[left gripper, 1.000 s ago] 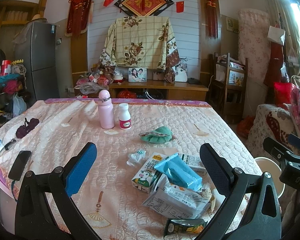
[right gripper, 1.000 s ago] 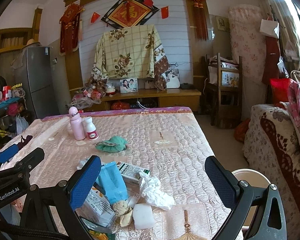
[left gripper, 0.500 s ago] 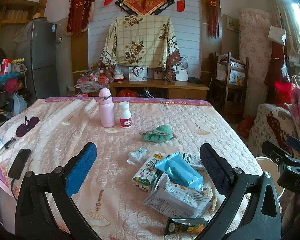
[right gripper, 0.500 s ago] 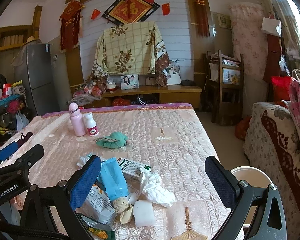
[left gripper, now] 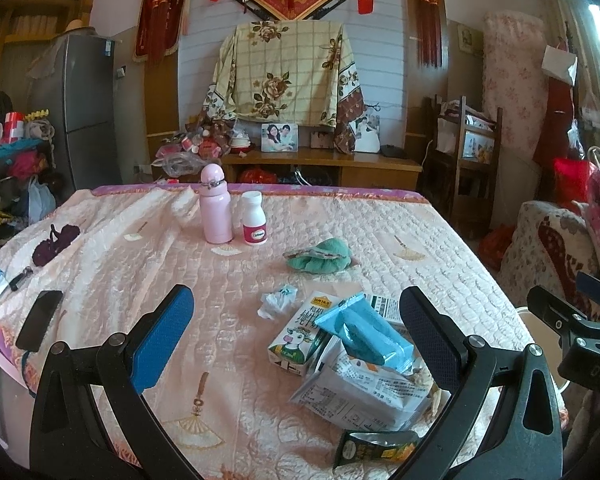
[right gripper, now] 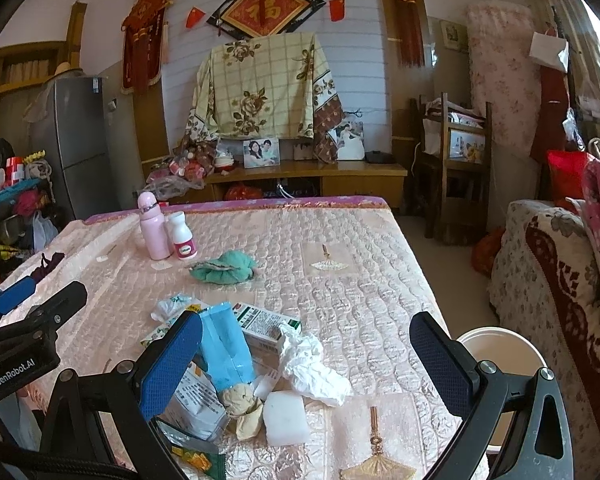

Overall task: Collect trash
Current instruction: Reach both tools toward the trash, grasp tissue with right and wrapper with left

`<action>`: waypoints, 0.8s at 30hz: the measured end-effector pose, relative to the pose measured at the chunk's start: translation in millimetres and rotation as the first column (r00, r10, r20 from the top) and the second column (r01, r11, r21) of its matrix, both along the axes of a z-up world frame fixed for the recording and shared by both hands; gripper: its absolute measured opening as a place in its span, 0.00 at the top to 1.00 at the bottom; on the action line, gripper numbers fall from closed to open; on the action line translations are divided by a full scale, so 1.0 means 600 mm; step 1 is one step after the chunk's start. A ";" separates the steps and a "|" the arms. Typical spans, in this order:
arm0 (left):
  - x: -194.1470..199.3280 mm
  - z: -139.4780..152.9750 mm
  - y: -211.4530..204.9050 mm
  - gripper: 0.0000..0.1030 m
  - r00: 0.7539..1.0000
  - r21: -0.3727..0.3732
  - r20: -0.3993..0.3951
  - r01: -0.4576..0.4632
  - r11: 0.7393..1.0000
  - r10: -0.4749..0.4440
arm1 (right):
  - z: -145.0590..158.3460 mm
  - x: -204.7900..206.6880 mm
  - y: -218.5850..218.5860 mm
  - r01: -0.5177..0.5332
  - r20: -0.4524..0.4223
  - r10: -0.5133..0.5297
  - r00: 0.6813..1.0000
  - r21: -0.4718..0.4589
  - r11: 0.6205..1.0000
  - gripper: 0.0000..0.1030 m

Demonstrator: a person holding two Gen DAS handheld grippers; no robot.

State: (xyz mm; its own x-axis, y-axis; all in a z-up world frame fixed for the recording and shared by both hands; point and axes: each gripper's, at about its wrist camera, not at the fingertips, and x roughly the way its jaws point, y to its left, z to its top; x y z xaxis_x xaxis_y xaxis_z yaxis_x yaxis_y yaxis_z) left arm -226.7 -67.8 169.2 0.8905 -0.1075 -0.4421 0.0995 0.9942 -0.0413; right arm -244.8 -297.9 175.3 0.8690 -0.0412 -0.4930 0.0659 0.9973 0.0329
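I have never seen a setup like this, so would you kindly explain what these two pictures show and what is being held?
There is no robot: a person holds one pair of tongs in each hand, each with a fisheye camera looking along its fingers. One picture comes from the left tongs, the other from the right tongs. Both are open and hold nothing. On the quilted table lies the trash: a blue wrapper, a milk carton, a crumpled tissue. Farther back stand a pink bottle and a white pill bottle. A white bin sits beside the table.
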 end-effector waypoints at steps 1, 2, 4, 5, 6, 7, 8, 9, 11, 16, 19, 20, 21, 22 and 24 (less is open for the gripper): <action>0.003 0.001 -0.005 0.01 1.000 0.001 -0.002 -0.001 1.000 0.001 | 0.000 0.000 0.000 -0.001 -0.002 0.001 1.000 -0.001 1.000 0.00; 0.005 0.002 -0.007 0.01 1.000 0.001 -0.004 -0.002 1.000 0.002 | -0.001 0.002 0.002 -0.002 -0.006 0.002 1.000 -0.004 1.000 0.00; 0.006 0.000 -0.008 0.01 1.000 0.005 -0.009 -0.003 1.000 0.003 | -0.004 0.003 0.003 -0.006 -0.011 0.006 1.000 -0.008 1.000 0.00; 0.007 -0.001 -0.009 0.01 1.000 0.007 -0.013 -0.003 1.000 0.003 | -0.006 0.003 0.004 -0.008 -0.014 0.008 1.000 -0.010 1.000 0.00; 0.011 -0.002 -0.012 0.01 1.000 0.008 -0.016 -0.004 1.000 0.004 | -0.008 0.005 0.004 -0.011 -0.021 0.011 1.000 -0.013 1.000 0.00; 0.011 -0.003 -0.012 0.01 1.000 0.009 -0.018 -0.004 1.000 0.004 | -0.010 0.006 0.005 -0.012 -0.025 0.012 1.000 -0.014 1.000 0.00; 0.011 -0.005 -0.010 0.01 1.000 0.010 -0.022 -0.005 1.000 0.005 | -0.012 0.008 0.004 -0.014 -0.033 0.014 0.999 -0.016 1.000 0.00; 0.014 -0.007 -0.010 0.01 1.000 0.010 -0.026 -0.006 1.000 0.006 | -0.015 0.009 0.004 -0.017 -0.040 0.016 0.999 -0.016 1.000 0.00; 0.018 -0.010 -0.009 0.01 0.999 0.007 -0.038 -0.002 1.000 0.003 | -0.021 0.012 0.003 -0.022 -0.054 0.021 0.998 -0.017 1.000 0.00; 0.027 -0.026 0.007 0.01 0.995 -0.001 -0.093 0.017 1.000 -0.017 | -0.043 0.022 -0.015 -0.035 -0.111 0.038 0.993 0.027 0.999 0.00; 0.031 -0.041 0.014 0.01 0.991 0.010 -0.130 0.036 0.999 -0.035 | -0.062 0.023 -0.023 -0.036 -0.147 0.040 0.988 0.028 0.999 0.00; 0.032 -0.046 0.016 0.01 0.989 0.015 -0.142 0.041 0.999 -0.039 | -0.071 0.024 -0.027 -0.044 -0.164 0.047 0.985 0.026 0.999 0.00; 0.033 -0.052 0.019 0.01 0.987 0.016 -0.154 0.048 0.999 -0.045 | -0.078 0.024 -0.029 -0.051 -0.176 0.054 0.983 0.025 0.998 0.00; 0.035 -0.058 0.020 0.01 0.985 0.014 -0.165 0.056 0.998 -0.052 | -0.084 0.022 -0.030 -0.056 -0.184 0.060 0.981 0.025 0.998 0.00; 0.038 -0.069 0.024 0.01 0.979 0.008 -0.192 0.070 0.998 -0.067 | -0.101 0.021 -0.032 -0.079 -0.210 0.083 0.974 0.027 0.996 0.00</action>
